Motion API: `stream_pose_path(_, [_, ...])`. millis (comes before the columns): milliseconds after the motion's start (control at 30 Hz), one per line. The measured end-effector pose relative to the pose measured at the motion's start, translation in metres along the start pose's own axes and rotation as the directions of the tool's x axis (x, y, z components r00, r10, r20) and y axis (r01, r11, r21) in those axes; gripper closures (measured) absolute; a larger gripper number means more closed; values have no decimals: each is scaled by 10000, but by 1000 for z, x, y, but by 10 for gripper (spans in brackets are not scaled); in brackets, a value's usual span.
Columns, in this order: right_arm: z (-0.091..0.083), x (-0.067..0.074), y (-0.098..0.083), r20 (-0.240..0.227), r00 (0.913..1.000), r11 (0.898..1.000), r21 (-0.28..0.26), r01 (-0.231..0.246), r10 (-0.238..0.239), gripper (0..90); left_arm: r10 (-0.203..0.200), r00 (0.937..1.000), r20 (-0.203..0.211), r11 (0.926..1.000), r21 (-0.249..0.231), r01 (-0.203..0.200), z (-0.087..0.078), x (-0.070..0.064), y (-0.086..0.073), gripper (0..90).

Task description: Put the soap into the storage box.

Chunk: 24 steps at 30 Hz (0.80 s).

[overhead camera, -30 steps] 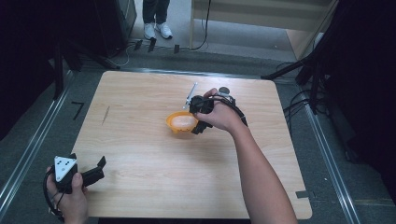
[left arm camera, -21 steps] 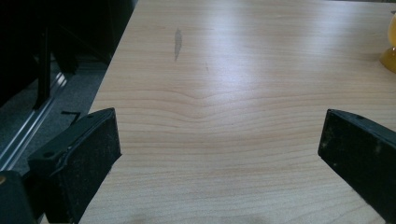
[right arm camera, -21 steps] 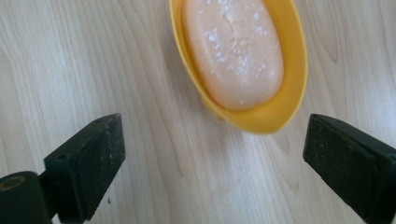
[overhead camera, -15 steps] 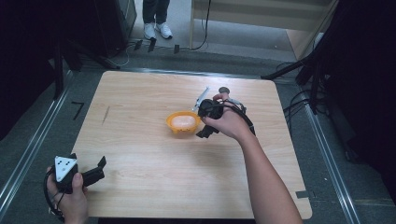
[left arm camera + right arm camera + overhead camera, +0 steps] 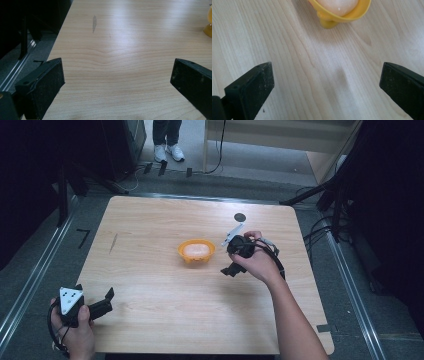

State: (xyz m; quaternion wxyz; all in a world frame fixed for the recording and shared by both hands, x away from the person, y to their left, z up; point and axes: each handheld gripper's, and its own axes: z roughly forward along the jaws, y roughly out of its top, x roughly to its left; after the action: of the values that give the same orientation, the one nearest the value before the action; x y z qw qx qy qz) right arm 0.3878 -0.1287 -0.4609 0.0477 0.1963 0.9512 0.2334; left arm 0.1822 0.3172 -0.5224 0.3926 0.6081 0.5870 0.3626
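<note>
An orange bowl [image 5: 196, 255] stands near the middle of the wooden table [image 5: 150, 270], with a pale round object [image 5: 195, 249] inside it. My right gripper [image 5: 230, 262] hovers just right of the bowl, apart from it. In the right gripper view, my right gripper [image 5: 327, 82] is open with only bare wood between the jaws, and the bowl [image 5: 329, 18] and the pale object [image 5: 337, 5] lie ahead. My left gripper [image 5: 106, 301] sits at the table's near left corner. My left gripper [image 5: 116, 77] is open and empty, with the bowl [image 5: 208, 28] far off at the right edge.
A small black disc [image 5: 240, 217] lies on the table behind the right hand. A grey scuff [image 5: 113, 243] marks the wood at left. Metal rails [image 5: 30, 285] run along both table sides. Cables [image 5: 320, 227] trail off the right. A person's shoes [image 5: 167, 152] stand beyond the far edge.
The right gripper has drawn back to the right, away from the bowl it was over a second ago. The bowl stays put. The left gripper has not moved.
</note>
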Motion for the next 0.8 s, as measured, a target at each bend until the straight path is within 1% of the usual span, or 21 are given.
stream_pose_path(33, [0, 0, -3, 37, 10000, 10000, -15, 29, -29, 1, -9, 10000, -6, 10000, -2, 9, 0, 0, 0, 0])
stream_pose_path(67, [1, 2, -8, 155, 9998, 10000, -38, -81, 81, 1, -15, 10000, -9, 10000, 1, 15, 0, 0, 0, 0])
stream_pose_path(100, [1, 3, -10, 124, 9998, 9999, -58, -163, 164, 1, -14, 10000, -5, 10000, -8, 14, 0, 0, 0, 0])
stream_pose_path(167, [2, 5, -17, 223, 9995, 9997, -31, -236, 236, 0, -5, 10000, -5, 10000, -1, 5, 0, 0, 0, 0])
stream_pose_path(200, [2, 5, -19, 224, 9994, 9996, -77, -263, 265, 0, -5, 10000, -5, 10000, -1, 5, 0, 0, 0, 0])
stream_pose_path(233, [2, 6, -22, 239, 9990, 9990, -234, -369, 375, 0, -3, 10000, -10, 10000, -4, 2, 0, 0, 0, 0])
stream_pose_path(333, [2, 9, -30, 349, 9983, 9986, -232, -470, 478, 0, -2, 10000, -8, 10000, -1, 2, 0, 0, 0, 0])
stream_pose_path(400, [3, 10, -35, 346, 9974, 9974, -375, -621, 634, 0, 20, 10000, -16, 10000, -7, -20, 0, 0, 0, 0])
stream_pose_path(533, [2, 13, -46, 468, 9945, 9945, -513, -908, 932, 0, 1, 10000, -23, 10000, -31, -1, 0, 0, 0, 0])
stream_pose_path(633, [1, 14, -54, 577, 9933, 9932, -651, -962, 999, 0, 14, 10000, -23, 10000, -21, -14, 0, 0, 0, 0])
stream_pose_path(667, [0, 15, -57, 551, 9915, 9909, -721, -1134, 1175, 0, 21, 10000, -34, 10000, -28, -21, 0, 0, 0, 0])
stream_pose_path(733, [-1, 16, -63, 635, 9901, 9894, -830, -1195, 1250, 0, 13, 10000, -37, 10000, -41, -14, 0, 0, 0, 0])
stream_pose_path(767, [-2, 17, -66, 712, 9878, 9872, -889, -1323, 1387, 0, 16, 10000, -28, 10000, -34, -16, 0, 0, 0, 0])
stream_pose_path(800, [-2, 17, -66, 712, 9878, 9872, -889, -1323, 1387, 0, 16, 10000, -28, 10000, -34, -16, 0, 0, 0, 0])
